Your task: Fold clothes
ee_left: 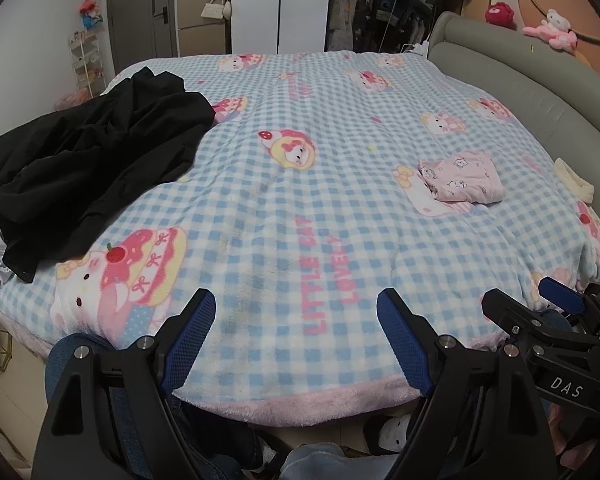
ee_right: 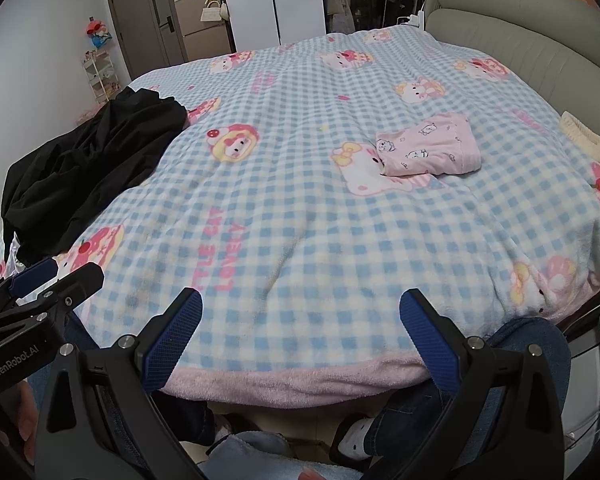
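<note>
Reading blanket (ee_left: 340, 152): "LITTLE CAT LOVELY"
Left gripper (ee_left: 296, 336): "GenRobot.AI", spread wide, empty
Right gripper (ee_right: 300, 332): "DAS", spread wide, empty
Black garment (ee_left: 88, 164): crumpled, left edge
Pink garment (ee_right: 432, 148): folded, long axis sideways

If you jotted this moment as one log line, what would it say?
left hand-held gripper: open, empty | right hand-held gripper: open, empty | black garment: unfolded heap | pink garment: folded | blanket: beneath both

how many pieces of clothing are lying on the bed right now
3: a black garment heaped at the left, a folded pink garment right of centre, a cream piece by the right edge. More may hide underneath.
</note>
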`<state>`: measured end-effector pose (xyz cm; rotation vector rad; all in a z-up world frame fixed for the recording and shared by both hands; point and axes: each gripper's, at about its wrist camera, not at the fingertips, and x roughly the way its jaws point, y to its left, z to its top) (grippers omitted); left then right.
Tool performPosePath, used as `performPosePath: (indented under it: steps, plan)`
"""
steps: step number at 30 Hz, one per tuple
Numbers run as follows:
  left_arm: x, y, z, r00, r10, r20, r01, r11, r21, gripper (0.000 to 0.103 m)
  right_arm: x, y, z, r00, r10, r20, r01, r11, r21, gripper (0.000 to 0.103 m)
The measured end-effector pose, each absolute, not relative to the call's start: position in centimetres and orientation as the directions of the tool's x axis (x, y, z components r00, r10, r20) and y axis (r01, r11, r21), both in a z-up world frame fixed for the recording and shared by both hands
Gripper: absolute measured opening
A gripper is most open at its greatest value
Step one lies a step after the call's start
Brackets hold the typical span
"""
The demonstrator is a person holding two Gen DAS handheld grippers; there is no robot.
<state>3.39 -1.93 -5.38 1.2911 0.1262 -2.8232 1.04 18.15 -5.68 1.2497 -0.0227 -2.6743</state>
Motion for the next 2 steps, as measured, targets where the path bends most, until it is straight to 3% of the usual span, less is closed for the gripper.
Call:
performPosePath:
  steps: [2]
  plan:
    - [3.40, -1.94, -5.46, -0.651, 0.010, -0.759, 0.062, -0.996, -0.066, 0.085, 0.89, 18.46, -5.69, -0.625, -0.183, -0.759, 0.172, -0.981, 0.094, 0.100]
